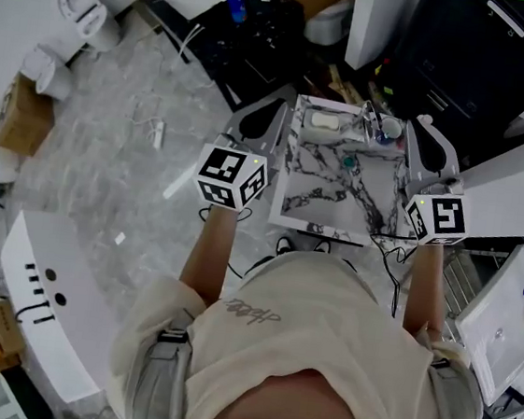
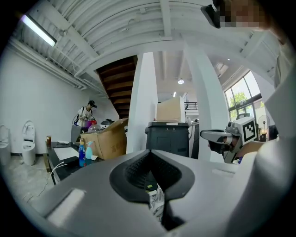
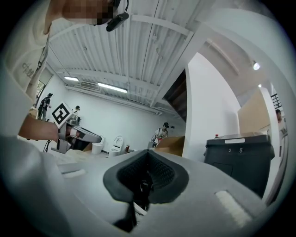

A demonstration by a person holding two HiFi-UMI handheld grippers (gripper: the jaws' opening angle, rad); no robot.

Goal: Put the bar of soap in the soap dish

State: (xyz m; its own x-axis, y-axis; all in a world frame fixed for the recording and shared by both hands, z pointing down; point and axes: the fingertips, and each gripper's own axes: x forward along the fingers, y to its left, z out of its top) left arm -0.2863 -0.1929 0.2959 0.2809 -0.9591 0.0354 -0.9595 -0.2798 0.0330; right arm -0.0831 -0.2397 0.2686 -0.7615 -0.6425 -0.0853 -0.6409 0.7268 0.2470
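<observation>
- Left gripper [image 1: 271, 111] [image 2: 152, 185]: jaws pressed together, nothing between them
- Right gripper [image 1: 428, 129] [image 3: 143, 183]: jaws likewise closed and empty
- The marble counter [image 1: 319, 201] lies between the two pairs of jaws, with a small teal thing [image 1: 349, 162] near its middle
- Farthest, the bar of soap [image 1: 325, 121] lies just right of the left jaws' tips, seemingly in the soap dish [image 1: 312, 114]; the faucet [image 1: 373, 124] is near the right jaws

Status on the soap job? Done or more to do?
Looks done: a white bar of soap appears to sit in the soap dish at the marble sink's far left corner. Nothing in hand: left gripper and right gripper both show fingers shut and empty, held either side of the sink. Nothing visibly left.
</observation>
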